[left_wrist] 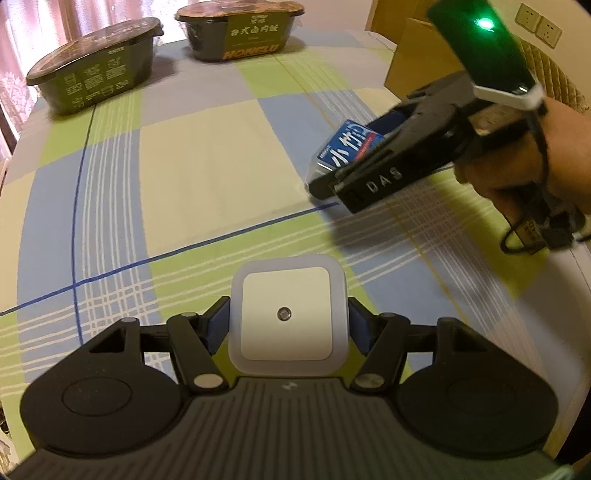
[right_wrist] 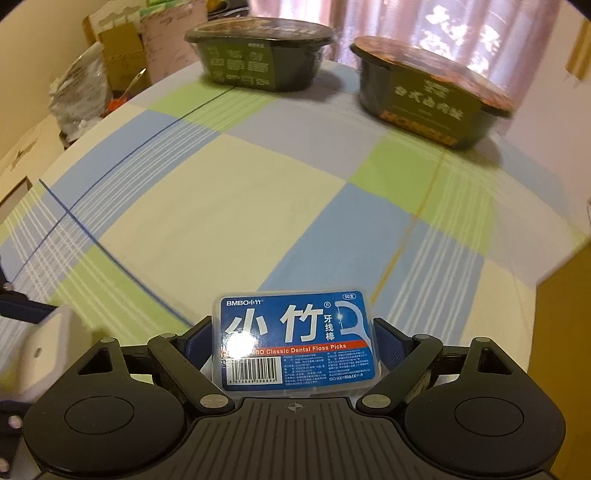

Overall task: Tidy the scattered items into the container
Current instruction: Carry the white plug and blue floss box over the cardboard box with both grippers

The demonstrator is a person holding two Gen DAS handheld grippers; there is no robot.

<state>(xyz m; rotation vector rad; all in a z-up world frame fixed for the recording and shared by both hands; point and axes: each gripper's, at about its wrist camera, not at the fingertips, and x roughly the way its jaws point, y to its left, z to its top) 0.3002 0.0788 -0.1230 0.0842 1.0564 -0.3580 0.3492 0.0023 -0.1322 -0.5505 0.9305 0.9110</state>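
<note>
Carry step: left tool [left_wrist: 288, 325] clamped on white night light [left_wrist: 287, 314], right tool [right_wrist: 295, 343] clamped on dental floss pick box [right_wrist: 295, 339], both above checked surface [left_wrist: 184, 166]. Container not identifiable; next calls for locating it, then releasing.

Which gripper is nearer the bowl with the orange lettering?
Right, by a little. The right gripper, holding the floss box, sits ahead of the left gripper, which is farther from that bowl.

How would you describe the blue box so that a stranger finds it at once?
Start at the checked tablecloth; nearest the camera, the right hand-held gripper clamps the floss pick box. It is the only blue item, unlike the two dark food bowls behind.
</note>
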